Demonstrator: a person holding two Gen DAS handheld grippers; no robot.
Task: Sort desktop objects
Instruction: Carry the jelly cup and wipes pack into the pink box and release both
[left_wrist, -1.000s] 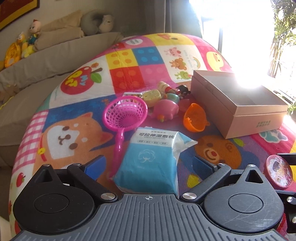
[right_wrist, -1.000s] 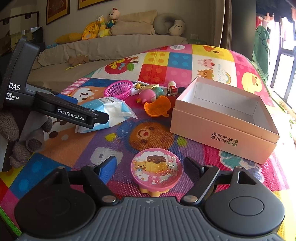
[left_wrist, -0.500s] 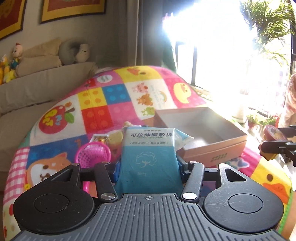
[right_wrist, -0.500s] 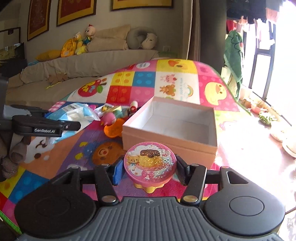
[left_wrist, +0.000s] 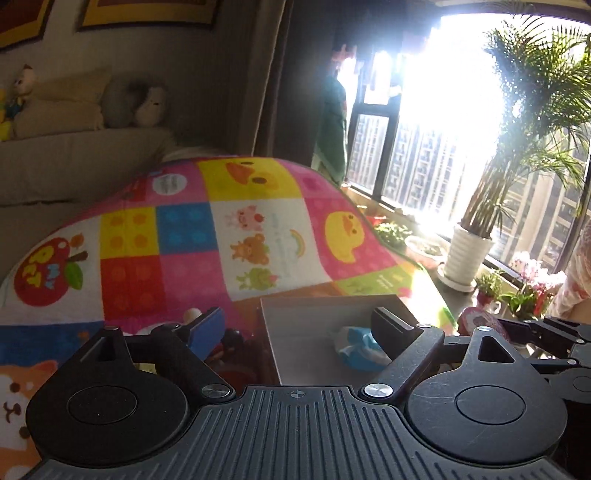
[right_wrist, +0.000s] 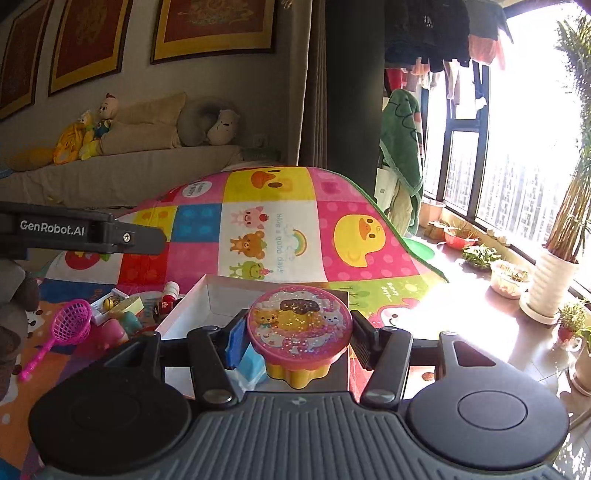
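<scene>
My left gripper (left_wrist: 299, 325) is open and empty above the pink cardboard box (left_wrist: 295, 325). The blue wipes pack (left_wrist: 360, 349) lies inside the box, below the right finger. My right gripper (right_wrist: 299, 332) is shut on the pink round toy case (right_wrist: 297, 326) with cartoon animals on its lid and holds it over the near part of the box (right_wrist: 192, 306). A bit of the blue pack (right_wrist: 247, 369) shows under it. The case also shows at the right of the left wrist view (left_wrist: 480, 321).
A pink toy net (right_wrist: 68, 325) and several small toys (right_wrist: 122, 314) lie on the colourful play mat (right_wrist: 273, 229) left of the box. The left gripper's arm (right_wrist: 74, 230) reaches in at the left. Potted plants (right_wrist: 550, 280) stand by the window at the right.
My left gripper has opened and let go of the wipes pack, which now lies in the box. My right gripper has carried the toy case up over the box.
</scene>
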